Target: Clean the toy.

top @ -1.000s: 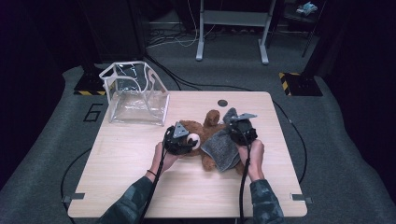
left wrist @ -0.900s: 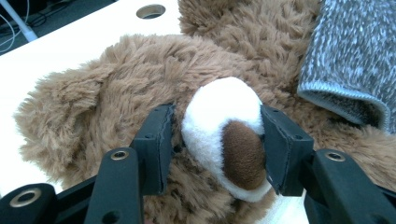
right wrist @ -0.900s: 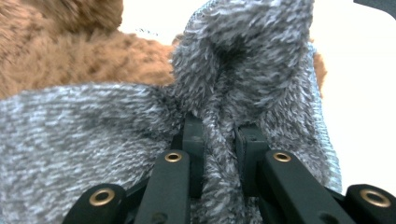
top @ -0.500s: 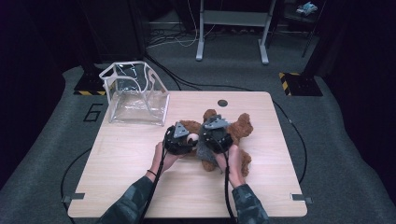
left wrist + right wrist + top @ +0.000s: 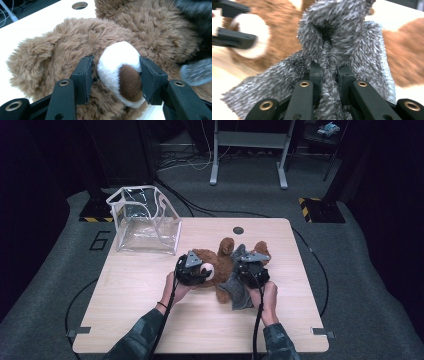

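The wooden table (image 5: 150, 320) is the biggest thing here, pale and flat, with a small round hole (image 5: 238, 230) near its far edge. On its far left corner stands a clear plastic box (image 5: 145, 222) with a white frame, well apart from the hands.

In the middle of the table lies a brown teddy bear (image 5: 220, 262) – fluffy, with a white snout (image 5: 117, 62) and a brown nose (image 5: 130, 82). A grey fuzzy cloth (image 5: 235, 290) lies over the near right part of the bear and hangs down onto the table toward the person.

The left gripper (image 5: 192, 270) sits at the bear's head, on the left. Its two black jaws press on either side of the white snout, so it is pinching the snout (the nose pokes out between them).

The right gripper (image 5: 251, 270) is just to the right, over the cloth. In its own view (image 5: 329, 75), the jaws are squeezed close together on a bunched fold of the grey cloth – the fold stands up between them. The person's hands come in from the near edge, in green patterned sleeves (image 5: 145, 335).
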The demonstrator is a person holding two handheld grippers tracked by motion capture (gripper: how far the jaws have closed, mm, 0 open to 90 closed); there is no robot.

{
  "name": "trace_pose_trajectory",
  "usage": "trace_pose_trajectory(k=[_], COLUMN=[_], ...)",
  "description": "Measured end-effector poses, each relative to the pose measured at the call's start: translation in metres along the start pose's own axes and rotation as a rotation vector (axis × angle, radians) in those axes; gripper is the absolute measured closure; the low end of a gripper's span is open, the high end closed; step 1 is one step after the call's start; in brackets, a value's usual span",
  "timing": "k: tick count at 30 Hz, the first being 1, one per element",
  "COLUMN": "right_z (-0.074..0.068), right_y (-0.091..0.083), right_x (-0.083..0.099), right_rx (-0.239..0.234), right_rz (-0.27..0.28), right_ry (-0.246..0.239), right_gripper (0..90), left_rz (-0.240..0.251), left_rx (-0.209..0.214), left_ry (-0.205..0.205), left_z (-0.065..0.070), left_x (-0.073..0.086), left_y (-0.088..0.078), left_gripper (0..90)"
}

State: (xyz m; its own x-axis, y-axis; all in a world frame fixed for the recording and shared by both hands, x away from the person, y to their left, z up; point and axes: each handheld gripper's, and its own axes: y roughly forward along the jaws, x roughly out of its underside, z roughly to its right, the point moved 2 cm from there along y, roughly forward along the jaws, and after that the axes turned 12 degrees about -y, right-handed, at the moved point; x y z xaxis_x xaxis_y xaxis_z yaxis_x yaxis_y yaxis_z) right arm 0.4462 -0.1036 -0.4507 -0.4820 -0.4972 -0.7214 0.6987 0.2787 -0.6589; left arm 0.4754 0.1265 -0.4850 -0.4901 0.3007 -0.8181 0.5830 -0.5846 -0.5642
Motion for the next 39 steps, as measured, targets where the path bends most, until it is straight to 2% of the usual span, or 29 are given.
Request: trace_pose_trajectory(k=[2,4,6,8,11,14,16,20,22,24,25,27,30,31,34,36,37,38,39], right_z=[0.012,0.024,0.029,0.027,0.014,-0.007,-0.022,-0.049,-0.061,-0.065,-0.064,-0.059,-0.049,-0.043,-0.023,-0.005,0.002,0.016,0.028], right_y=[-0.005,-0.004,-0.002,-0.005,-0.014,-0.017,-0.014,0.006,0.019,0.028,0.031,0.030,0.021,0.016,0.003,-0.006,-0.010,-0.016,-0.020], right_x=[0.010,0.022,0.033,0.036,0.026,0.010,-0.002,-0.017,-0.021,-0.021,-0.019,-0.013,-0.002,0.003,0.018,0.027,0.029,0.032,0.034], right_rx=[0.051,0.077,0.072,0.061,0.025,-0.032,-0.055,-0.105,-0.098,-0.084,-0.079,-0.090,-0.089,-0.082,-0.052,-0.014,0.004,0.033,0.041], right_rz=[-0.026,-0.050,-0.065,-0.055,0.010,0.062,0.075,0.063,0.030,-0.004,-0.008,-0.016,-0.030,-0.039,-0.046,-0.041,-0.035,-0.015,0.012], right_ry=[0.025,0.068,0.087,0.087,0.071,0.025,-0.014,-0.058,-0.090,-0.116,-0.121,-0.100,-0.090,-0.072,-0.031,0.012,0.031,0.061,0.090], right_gripper=[78.2,78.2,78.1,78.1,78.0,77.8,77.8,77.6,77.6,77.7,77.9,78.2,78.4,78.5,78.4,78.3,78.3,78.3,78.3], left_rz=[-0.001,-0.001,-0.001,0.003,-0.002,-0.004,-0.003,-0.007,-0.013,-0.012,-0.004,-0.003,-0.004,-0.003,-0.004,-0.009,-0.006,-0.007,-0.007], left_rx=[-0.001,0.000,-0.001,-0.004,-0.005,-0.009,-0.008,-0.007,-0.003,0.002,0.000,0.005,0.008,0.009,0.012,0.017,0.020,0.022,0.024], left_ry=[0.000,0.000,-0.001,-0.002,-0.002,0.001,0.000,-0.002,-0.002,-0.001,-0.004,-0.003,-0.006,-0.006,-0.010,-0.009,-0.010,-0.008,-0.007], left_z=[0.000,0.000,0.000,0.000,0.001,0.001,0.001,0.000,0.000,-0.001,-0.001,-0.001,-0.001,-0.001,-0.002,-0.003,-0.003,-0.003,-0.004], left_x=[0.000,0.000,0.000,0.000,0.000,-0.001,-0.001,-0.001,-0.001,-0.001,-0.001,-0.001,0.000,0.000,0.000,-0.001,0.000,0.000,0.000], left_y=[0.000,0.000,0.000,0.000,0.000,0.000,0.000,0.000,0.000,0.000,0.000,0.000,0.000,0.001,0.001,0.001,0.001,0.001,0.001], left_gripper=[48.3,48.4,48.3,48.3,48.3,48.3,48.3,48.3,48.3,48.4,48.4,48.4,48.4,48.4,48.4,48.4,48.4,48.4,48.4])
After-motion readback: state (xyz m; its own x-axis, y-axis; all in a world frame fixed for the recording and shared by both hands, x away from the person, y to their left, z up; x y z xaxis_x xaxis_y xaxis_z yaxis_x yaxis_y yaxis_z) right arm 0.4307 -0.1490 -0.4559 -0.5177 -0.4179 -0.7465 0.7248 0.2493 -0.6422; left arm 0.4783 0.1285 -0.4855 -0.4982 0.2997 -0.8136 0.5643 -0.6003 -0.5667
